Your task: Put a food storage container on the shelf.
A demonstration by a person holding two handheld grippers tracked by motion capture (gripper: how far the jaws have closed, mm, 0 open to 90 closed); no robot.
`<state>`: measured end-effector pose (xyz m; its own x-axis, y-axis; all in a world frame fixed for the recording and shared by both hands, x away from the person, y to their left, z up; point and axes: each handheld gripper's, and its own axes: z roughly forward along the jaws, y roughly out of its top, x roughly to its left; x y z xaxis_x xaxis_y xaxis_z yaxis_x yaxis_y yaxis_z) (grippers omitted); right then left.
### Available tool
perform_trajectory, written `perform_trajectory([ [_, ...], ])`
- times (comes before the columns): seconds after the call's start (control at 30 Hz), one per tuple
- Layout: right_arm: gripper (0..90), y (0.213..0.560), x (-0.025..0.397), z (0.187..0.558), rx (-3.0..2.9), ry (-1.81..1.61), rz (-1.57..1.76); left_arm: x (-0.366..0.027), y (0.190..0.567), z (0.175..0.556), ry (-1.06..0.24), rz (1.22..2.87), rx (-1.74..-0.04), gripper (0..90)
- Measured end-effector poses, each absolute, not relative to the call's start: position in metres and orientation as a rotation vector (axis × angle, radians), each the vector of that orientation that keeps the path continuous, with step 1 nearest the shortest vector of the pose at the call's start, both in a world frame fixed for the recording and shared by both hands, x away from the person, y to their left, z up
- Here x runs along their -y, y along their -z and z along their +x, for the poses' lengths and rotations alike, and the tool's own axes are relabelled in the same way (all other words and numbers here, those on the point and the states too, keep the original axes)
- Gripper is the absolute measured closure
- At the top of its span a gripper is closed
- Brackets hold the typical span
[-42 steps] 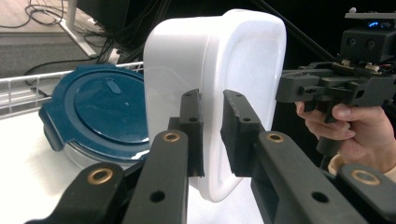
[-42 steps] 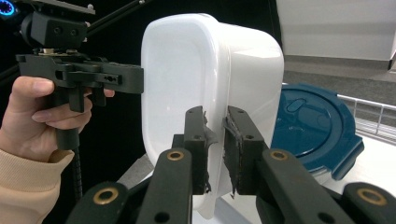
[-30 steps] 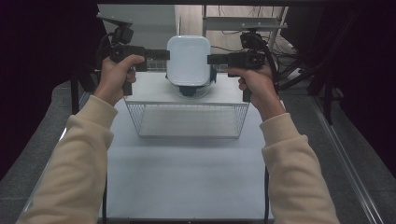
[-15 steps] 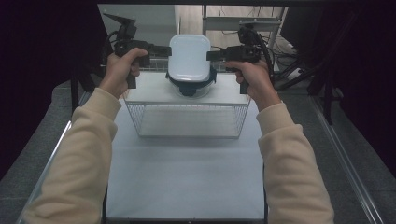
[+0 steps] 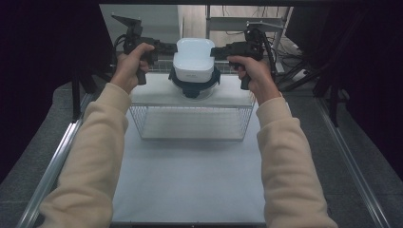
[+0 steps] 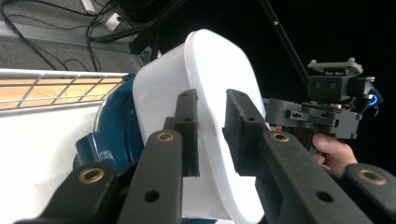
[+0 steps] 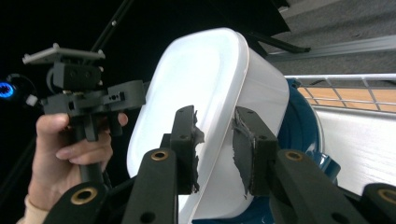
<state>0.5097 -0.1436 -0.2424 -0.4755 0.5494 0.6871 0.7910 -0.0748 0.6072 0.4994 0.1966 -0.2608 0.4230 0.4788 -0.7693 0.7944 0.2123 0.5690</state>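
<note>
Tongs, left: left tongs [image 5: 167,47] pinch the left rim of a white rounded-square plastic tub [image 5: 194,59], one jaw on each face of the rim, seen close in the left gripper view [image 6: 210,135].
Tongs, right: right tongs [image 5: 219,51] clamp the opposite rim of the same tub the same way [image 7: 217,149].
Hands: left hand [image 5: 132,64] and right hand [image 5: 253,71] grip the handles, with cream sleeves reaching in from below.
Tub position: held in the air above the far end of the desk [image 5: 190,180], upside down, with a dark blue round bowl [image 5: 195,85] seated against its open side.
Below: a white wire mesh basket [image 5: 192,122] stands on the desk, just nearer than the tub.
Handling, judged: thin, stiff plastic, probably light and smooth, so slippery; the rim lip is the sound place to grip, one side each, keeping level so the bowl does not drop away.
Writing: faint grey marks on the tub's near wall, too small to read.
</note>
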Motion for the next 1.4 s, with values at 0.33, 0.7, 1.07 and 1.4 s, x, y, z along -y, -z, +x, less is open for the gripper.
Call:
perform_trajectory([
  [0.33,69.5,0.252,0.145,0.52,1.897,1.589,-1.487,-0.198,0.273,0.507,0.352,1.408,-1.209,71.2],
  [0.7,31.7,0.237,0.148,0.49,2.082,1.742,-1.462,-0.192,0.256,0.472,0.09,1.514,-1.156,32.9],
  [1.07,25.5,0.234,0.16,0.426,2.407,1.844,-1.272,-0.203,0.265,0.401,-0.092,1.577,-1.065,25.5],
  [1.4,25.6,0.263,0.193,0.365,2.536,1.886,-1.203,-0.204,0.298,0.339,-0.219,1.68,-0.983,22.6],
])
